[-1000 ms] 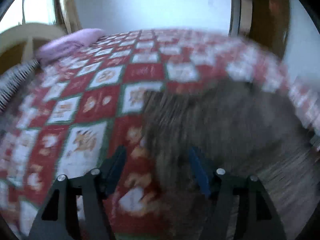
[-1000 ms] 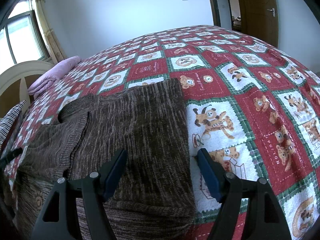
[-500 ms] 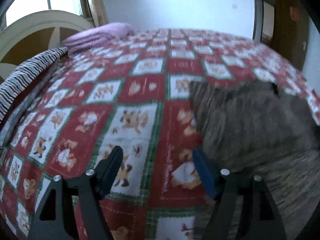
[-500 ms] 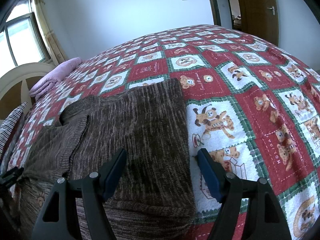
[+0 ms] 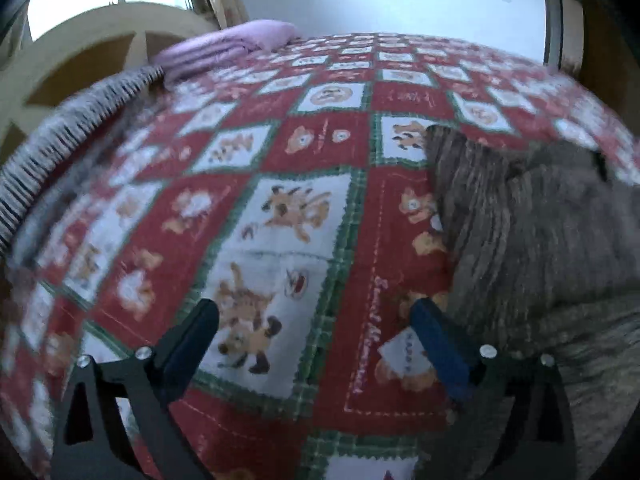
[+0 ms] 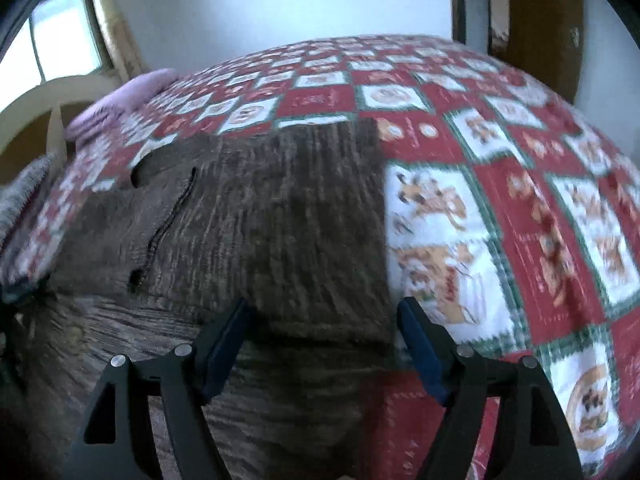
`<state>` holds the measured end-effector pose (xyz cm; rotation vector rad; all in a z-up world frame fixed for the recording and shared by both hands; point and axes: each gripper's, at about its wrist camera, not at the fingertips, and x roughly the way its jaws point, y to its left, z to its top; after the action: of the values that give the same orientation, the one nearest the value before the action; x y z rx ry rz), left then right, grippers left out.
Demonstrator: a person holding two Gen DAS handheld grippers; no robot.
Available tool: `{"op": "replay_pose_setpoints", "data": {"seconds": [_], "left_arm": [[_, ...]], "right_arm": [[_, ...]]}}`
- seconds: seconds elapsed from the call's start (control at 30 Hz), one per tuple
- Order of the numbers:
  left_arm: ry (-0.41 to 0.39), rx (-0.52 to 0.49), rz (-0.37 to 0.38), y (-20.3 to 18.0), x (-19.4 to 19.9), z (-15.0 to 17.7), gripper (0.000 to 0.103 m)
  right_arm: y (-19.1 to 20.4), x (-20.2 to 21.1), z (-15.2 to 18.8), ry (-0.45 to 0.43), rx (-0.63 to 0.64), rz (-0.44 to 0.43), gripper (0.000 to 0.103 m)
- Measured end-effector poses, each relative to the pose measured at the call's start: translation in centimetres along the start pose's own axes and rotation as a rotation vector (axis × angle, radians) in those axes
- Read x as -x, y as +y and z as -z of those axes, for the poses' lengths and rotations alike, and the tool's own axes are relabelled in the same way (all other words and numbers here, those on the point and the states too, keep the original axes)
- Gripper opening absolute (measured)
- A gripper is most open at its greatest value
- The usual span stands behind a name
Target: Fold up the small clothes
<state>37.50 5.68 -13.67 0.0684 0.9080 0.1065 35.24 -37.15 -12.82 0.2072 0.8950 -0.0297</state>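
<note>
A brown knitted sweater [image 6: 280, 220] lies flat on the bed, with one side folded over its middle. In the left wrist view the sweater [image 5: 520, 232] fills the right side only. My left gripper [image 5: 312, 308] hangs over the bare bedspread [image 5: 280, 220] just left of the sweater's edge. Its jaws are opening wide, and only the bedspread shows between them. My right gripper [image 6: 322, 304] hovers over the sweater's near right part. Its jaws are opening slightly, with the knit below them, and the right finger [image 6: 420, 340] stands near the sweater's right edge. Neither gripper holds anything.
The red, white and green patchwork bedspread [image 6: 520, 200] covers the whole bed. A folded purple blanket [image 5: 228, 46] and a striped cloth [image 5: 72, 120] lie at the far left by the cream headboard [image 5: 80, 52]. A brown door [image 6: 540, 20] stands at the back right.
The left gripper has swung left off the sweater onto the bare bedspread and its jaws have widened. The right gripper has barely moved, though its view is now blurred.
</note>
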Motion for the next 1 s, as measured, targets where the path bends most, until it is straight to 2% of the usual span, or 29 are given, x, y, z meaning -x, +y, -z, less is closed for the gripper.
{"op": "replay_pose_setpoints", "data": {"seconds": [0.1,0.17,0.3,0.4,0.67,1.0], "left_arm": [[-0.016,0.027,0.081,0.5,1.6,0.9,0.099],[-0.053,0.001,0.091,0.1,3.4,2.0,0.099],[-0.103,-0.053,0.133,-1.1,6.6,3.9,0.099],[-0.116,-0.064,0.169,-1.2,7.9,4.8,0.099],[-0.128,-0.105,0.182,-1.1,10.5,8.0,0.099],[-0.119,-0.138,0.191,-0.5,12.3,11.3,0.099]], "right_arm": [[0.4,0.4,0.8,0.019,0.034,0.025,0.078],[0.9,1.4,1.4,0.028,0.045,0.053,0.078],[1.1,4.2,3.5,0.019,-0.013,-0.012,0.078],[1.9,5.7,5.3,0.016,-0.005,-0.006,0.078],[2.9,9.0,9.1,0.008,0.011,-0.006,0.078],[3.3,10.7,12.8,0.030,0.026,0.006,0.078]]}}
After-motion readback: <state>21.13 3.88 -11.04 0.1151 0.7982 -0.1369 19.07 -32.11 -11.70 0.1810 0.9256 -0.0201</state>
